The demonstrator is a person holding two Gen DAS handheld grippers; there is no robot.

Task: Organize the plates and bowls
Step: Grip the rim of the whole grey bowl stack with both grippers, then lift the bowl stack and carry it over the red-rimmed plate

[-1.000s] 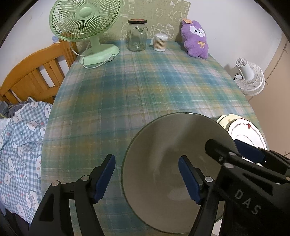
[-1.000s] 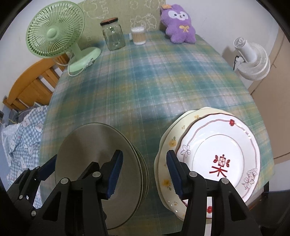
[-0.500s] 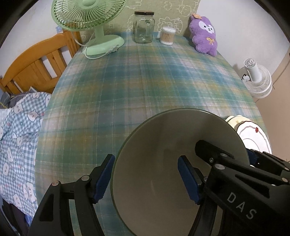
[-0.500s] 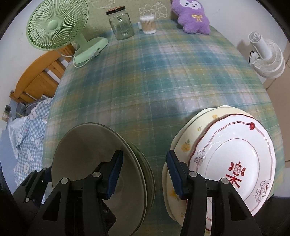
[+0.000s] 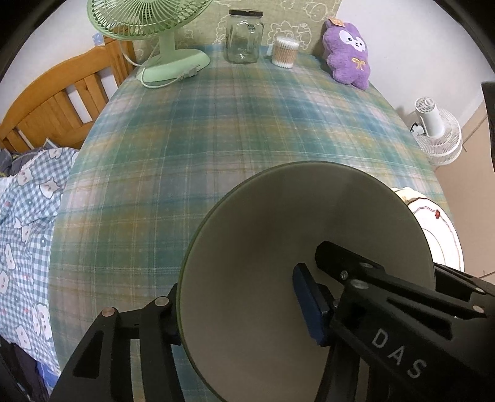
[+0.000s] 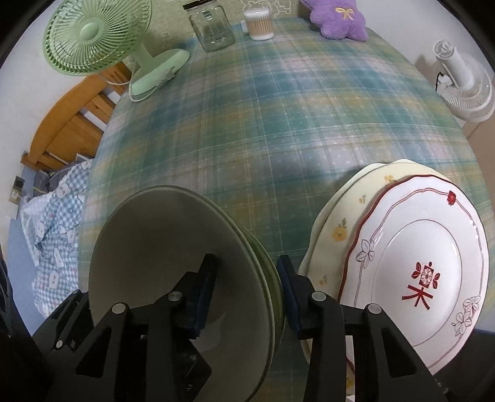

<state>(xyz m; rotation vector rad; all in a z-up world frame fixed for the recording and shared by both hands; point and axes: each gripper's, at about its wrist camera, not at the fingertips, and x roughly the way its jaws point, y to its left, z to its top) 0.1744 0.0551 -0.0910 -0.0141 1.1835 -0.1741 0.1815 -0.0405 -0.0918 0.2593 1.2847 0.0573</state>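
While both tongs, left tongs (image 5: pixel 238 312) and right tongs (image 6: pixel 247 293), have just been closing across opposite rims of the stacked green bowls (image 6: pixel 173 263) beside the plates (image 6: pixel 417 263) on the tabletop (image 6: pixel 278 123), whether the pads press yet I cannot tell; the next move likely calls for an even two-handed lift.

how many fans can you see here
2. A green fan stands on the table's far left corner, beside the jar. A white fan sits off the table to the right, on the floor by the wall. None seem hidden.
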